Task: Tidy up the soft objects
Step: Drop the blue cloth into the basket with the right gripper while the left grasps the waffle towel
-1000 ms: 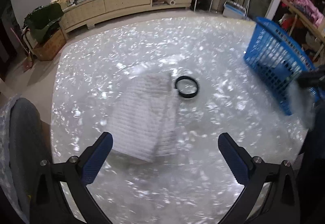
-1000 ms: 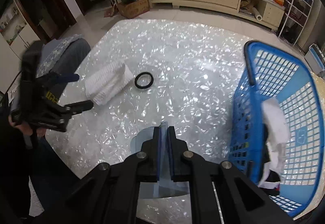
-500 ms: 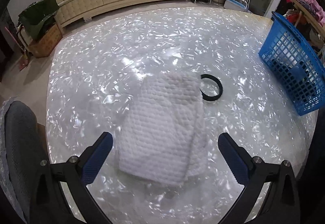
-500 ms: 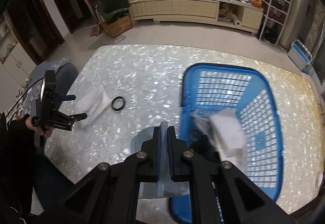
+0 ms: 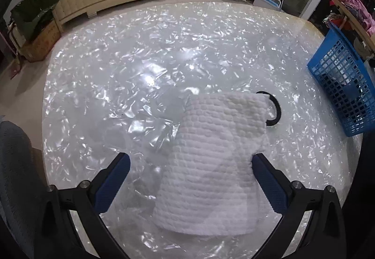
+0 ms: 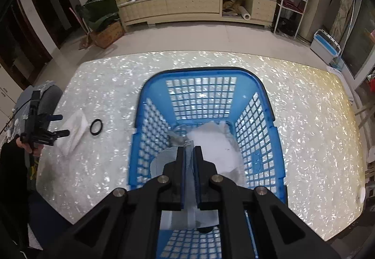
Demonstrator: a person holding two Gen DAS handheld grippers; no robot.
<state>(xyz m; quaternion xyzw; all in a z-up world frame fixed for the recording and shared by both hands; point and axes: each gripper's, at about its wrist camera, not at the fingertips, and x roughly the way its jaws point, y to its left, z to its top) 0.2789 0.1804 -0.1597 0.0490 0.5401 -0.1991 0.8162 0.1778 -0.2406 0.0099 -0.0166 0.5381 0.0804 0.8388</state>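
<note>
Left wrist: waffle-textured white towel (image 5: 215, 165); black ring (image 5: 274, 108); blue lattice basket (image 5: 344, 87).

The left wrist view looked forward and down from close above the tabletop (image 5: 164, 52), its hand-held gripper (image 5: 191, 165) framing a white towel (image 5: 215, 165) — the blue basket (image 5: 339, 85) sat far right. The right wrist view hung higher, looking steeply down into that basket (image 6: 150, 123). Both shared the towel (image 6: 75, 127), black ring (image 6: 96, 127) and far cabinet (image 6: 194, 6).
</note>
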